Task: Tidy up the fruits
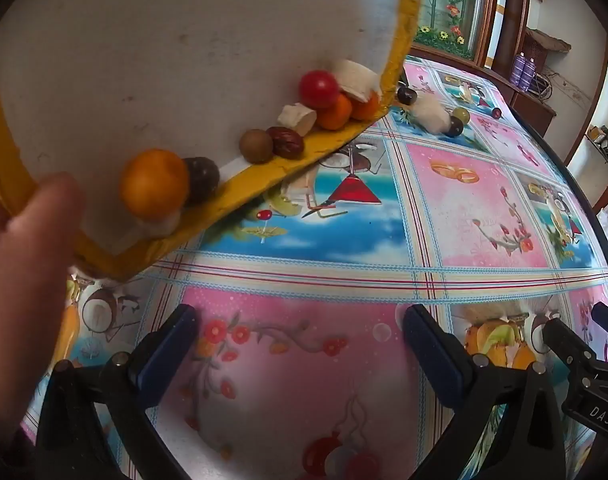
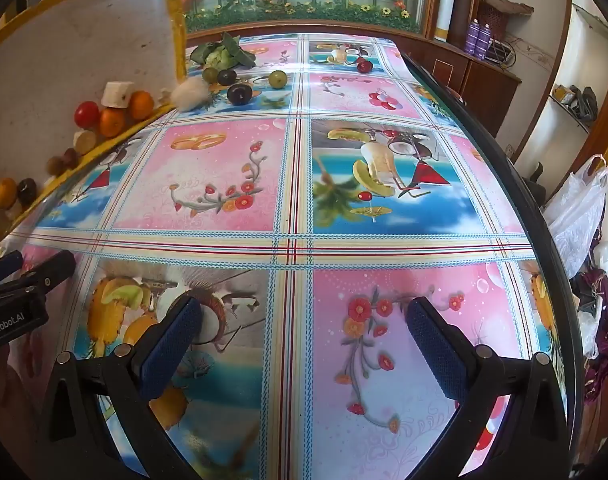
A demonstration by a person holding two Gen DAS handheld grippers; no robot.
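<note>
A yellow-rimmed white tray [image 1: 264, 176] is tilted up by a bare hand [image 1: 20, 240] at the left. Small fruits have gathered along its low rim: an orange [image 1: 154, 182], a red tomato [image 1: 317, 88], a brown date [image 1: 286, 142], white chunks [image 1: 298, 118]. The tray [image 2: 64, 40] also shows in the right wrist view. Loose fruits lie on the table beyond: dark plums [image 2: 240, 93], green grapes [image 2: 277, 78], a red cherry [image 2: 364, 65], a white fluffy piece [image 2: 190, 93]. My left gripper [image 1: 300, 340] and right gripper [image 2: 304, 328] are open and empty above the tablecloth.
The table [image 2: 292, 240] has a glossy patterned cloth, its right edge [image 2: 543, 208] close by. A leafy green bunch [image 2: 224, 54] lies at the back. A cabinet [image 2: 483, 76] and plastic bags [image 2: 579, 216] stand to the right.
</note>
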